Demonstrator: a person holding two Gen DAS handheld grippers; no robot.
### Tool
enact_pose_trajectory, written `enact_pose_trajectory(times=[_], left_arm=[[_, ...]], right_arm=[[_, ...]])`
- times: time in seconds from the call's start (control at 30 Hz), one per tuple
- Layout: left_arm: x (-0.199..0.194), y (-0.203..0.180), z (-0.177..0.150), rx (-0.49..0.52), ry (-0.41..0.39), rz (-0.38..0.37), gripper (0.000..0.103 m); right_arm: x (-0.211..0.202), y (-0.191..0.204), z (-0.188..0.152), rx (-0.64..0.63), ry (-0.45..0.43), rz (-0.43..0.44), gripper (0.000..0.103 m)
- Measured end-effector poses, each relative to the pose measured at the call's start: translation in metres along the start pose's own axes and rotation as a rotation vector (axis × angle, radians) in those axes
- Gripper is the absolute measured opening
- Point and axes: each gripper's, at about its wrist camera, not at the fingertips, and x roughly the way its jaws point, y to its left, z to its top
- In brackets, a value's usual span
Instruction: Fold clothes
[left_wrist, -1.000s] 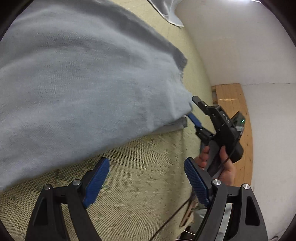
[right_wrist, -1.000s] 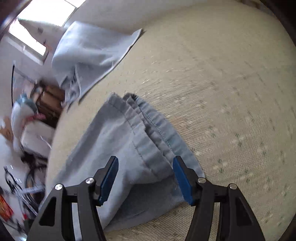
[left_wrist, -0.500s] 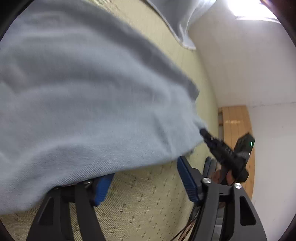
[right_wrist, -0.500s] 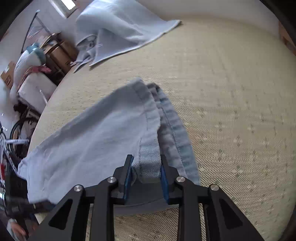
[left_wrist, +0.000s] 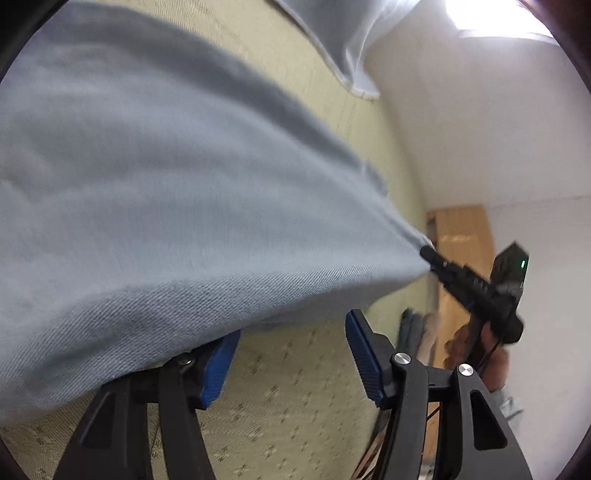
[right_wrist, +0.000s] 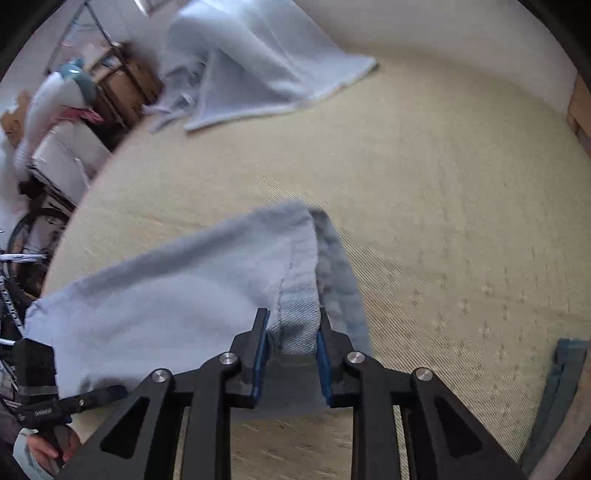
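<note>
A light blue denim garment (right_wrist: 177, 295) lies partly lifted off the beige woven surface (right_wrist: 443, 221). My right gripper (right_wrist: 291, 317) is shut on its stitched hem, which bunches between the blue pads. In the left wrist view the same garment (left_wrist: 166, 184) fills the upper left, stretched to a point where the right gripper (left_wrist: 430, 256) pinches its corner. My left gripper (left_wrist: 291, 325) sits under the garment's lower edge. Its jaws stand apart, and the cloth drapes over the left finger (left_wrist: 218, 365). The left gripper (right_wrist: 92, 397) also shows low at the left in the right wrist view.
A second pale blue garment (right_wrist: 258, 66) lies crumpled at the far end of the surface. Boxes (right_wrist: 62, 155) and a bicycle wheel (right_wrist: 22, 251) stand beyond the left edge. Wooden boards (left_wrist: 461, 236) lean by the white wall. A person's hand (left_wrist: 491, 354) holds the right gripper.
My right gripper closed on the hem and raised it. My left gripper moved in under the garment's edge and its jaws narrowed. The cloth now hangs taut between the two.
</note>
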Motion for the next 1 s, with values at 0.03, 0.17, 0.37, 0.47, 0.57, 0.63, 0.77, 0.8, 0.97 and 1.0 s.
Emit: enact_pose_trajectory(times=[0.03, 0.17, 0.37, 0.47, 0.57, 0.63, 0.77, 0.8, 0.97, 1.0], left_arm=[[0.005, -0.001, -0.001, 0.007, 0.019, 0.014, 0.063], [0.014, -0.001, -0.002, 0.016, 0.042, 0.039, 0.063], [0.017, -0.001, 0.002, 0.009, 0.048, 0.037, 0.067], [0.011, -0.002, 0.0, 0.013, 0.046, 0.032, 0.068], [0.008, -0.003, 0.002, 0.018, 0.039, 0.029, 0.068], [0.008, -0.004, 0.004, 0.02, 0.035, 0.027, 0.068], [0.008, -0.003, 0.006, 0.012, 0.031, 0.021, 0.068], [0.007, -0.003, 0.007, 0.009, 0.031, 0.019, 0.068], [0.0, 0.004, 0.007, -0.001, 0.031, 0.057, 0.045], [-0.002, 0.006, 0.007, -0.002, 0.033, 0.074, 0.032]], right_arm=[[0.005, -0.005, -0.002, 0.012, 0.022, -0.019, 0.025], [0.003, -0.023, -0.012, 0.092, -0.034, -0.178, 0.027], [-0.007, -0.036, -0.038, 0.187, -0.058, -0.143, 0.035], [0.002, -0.034, -0.051, 0.188, -0.048, -0.106, 0.048], [0.015, -0.03, -0.061, 0.179, -0.038, -0.07, 0.05], [0.024, -0.028, -0.068, 0.172, -0.032, -0.047, 0.05], [0.028, -0.019, -0.06, 0.102, -0.035, -0.046, 0.051], [0.031, -0.017, -0.057, 0.086, -0.023, -0.045, 0.052], [0.049, -0.006, -0.043, 0.01, 0.038, -0.045, 0.052], [0.052, -0.005, -0.043, 0.003, 0.045, -0.051, 0.051]])
